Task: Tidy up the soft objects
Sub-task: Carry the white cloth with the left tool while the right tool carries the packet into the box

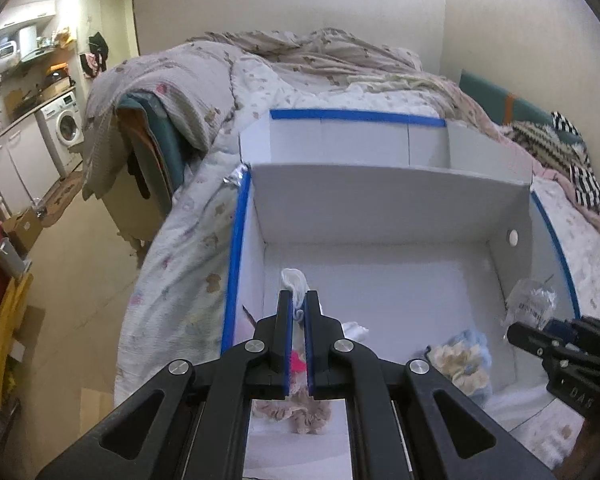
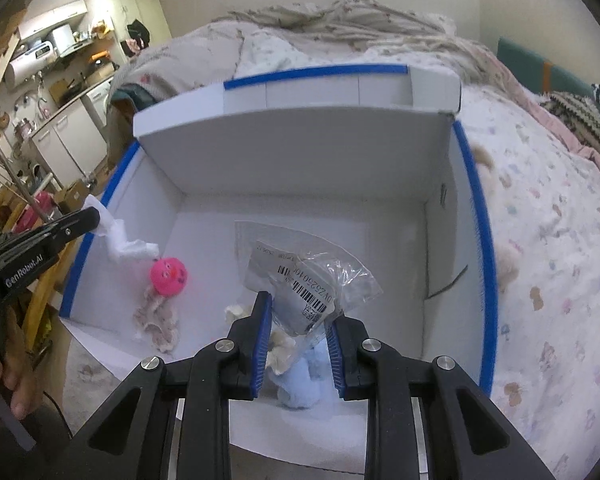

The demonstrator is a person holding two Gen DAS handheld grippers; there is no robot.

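A white box with blue-taped rims (image 1: 233, 248) (image 2: 474, 216) stands on the bed. My left gripper (image 1: 299, 300) is shut on a white cloth (image 1: 294, 282) (image 2: 120, 240) and holds it above the box's left side, over a pink ball toy (image 2: 168, 275) and a frilly beige scrunchie (image 2: 156, 318) (image 1: 300, 416). My right gripper (image 2: 300, 312) is shut on a clear plastic packet with a barcode label (image 2: 308, 280) (image 1: 530, 300), above a light blue plush (image 2: 300, 380) (image 1: 470, 354) on the box floor.
A folded-in white flap (image 2: 292, 144) divides the box from a rear section. The bed's patterned quilt (image 2: 548, 260) surrounds the box. A kitchen with a washing machine (image 1: 66, 128) lies to the left across the floor.
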